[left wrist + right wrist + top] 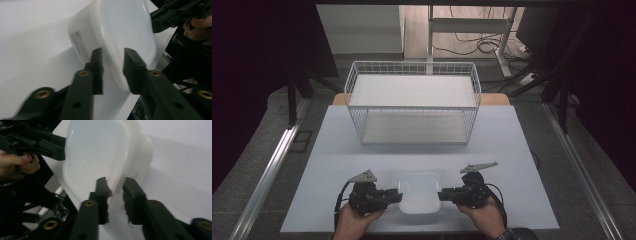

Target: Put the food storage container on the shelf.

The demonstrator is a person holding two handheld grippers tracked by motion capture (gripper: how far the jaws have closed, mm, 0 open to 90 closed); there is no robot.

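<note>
Your tub (pixel 419 199) sits on the surface (pixel 512 150) at its near edge, midway between your two hands. Your left tongs (pixel 398 196) come in from the tub's left side and your right tongs (pixel 442 195) from its right, so the two face each other across it. In the left gripper view the jaws straddle the tub's rim, one outside the wall and one over the inside, with a gap on each side; the right gripper view shows the same at the opposite rim. Behind the tub, toward the far edge of the surface, stands a wire basket (pixel 412 102), well apart from it. Your left hand (pixel 354 222) and right hand (pixel 484 215) lie at the near edge.
</note>
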